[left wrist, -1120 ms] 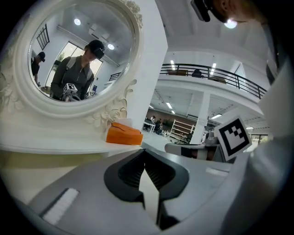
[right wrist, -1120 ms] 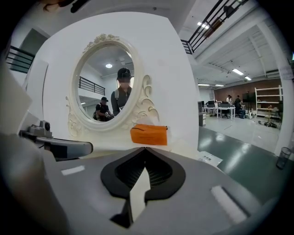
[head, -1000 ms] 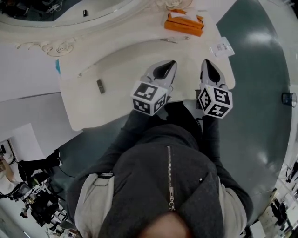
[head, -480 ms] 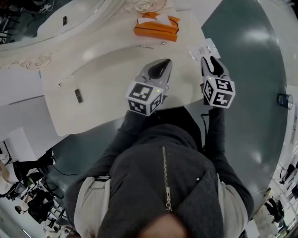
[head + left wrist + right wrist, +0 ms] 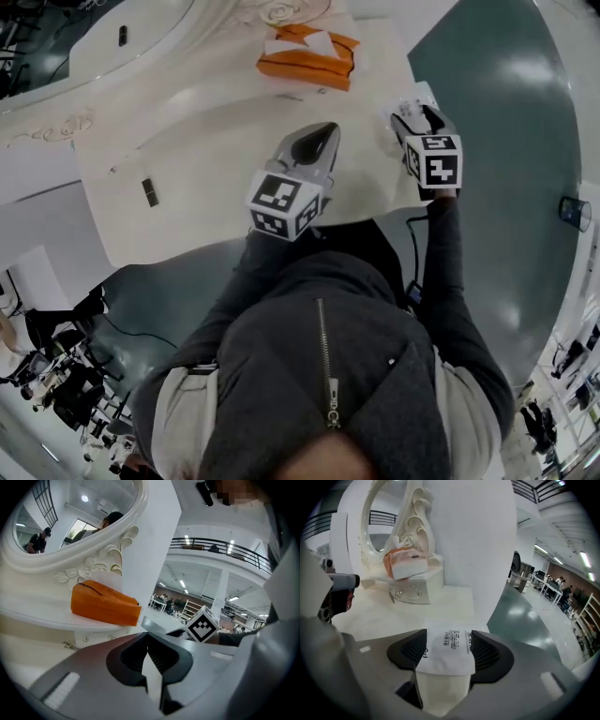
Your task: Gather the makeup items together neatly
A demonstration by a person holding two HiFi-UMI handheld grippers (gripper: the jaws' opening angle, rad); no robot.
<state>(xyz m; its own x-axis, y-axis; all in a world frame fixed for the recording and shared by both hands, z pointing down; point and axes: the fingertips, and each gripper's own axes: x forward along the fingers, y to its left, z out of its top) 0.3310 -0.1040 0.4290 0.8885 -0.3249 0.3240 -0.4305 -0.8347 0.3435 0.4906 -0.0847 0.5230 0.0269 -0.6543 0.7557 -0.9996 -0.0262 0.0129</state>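
White sachet (image 5: 450, 645), print legible only between opening right tongs (image 5: 447, 654)

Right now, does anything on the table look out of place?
Yes. The packet lies at the table's right edge, between the right gripper's opening jaws, far from the small dark item alone near the left edge. Scattered, nothing spilled or damaged.
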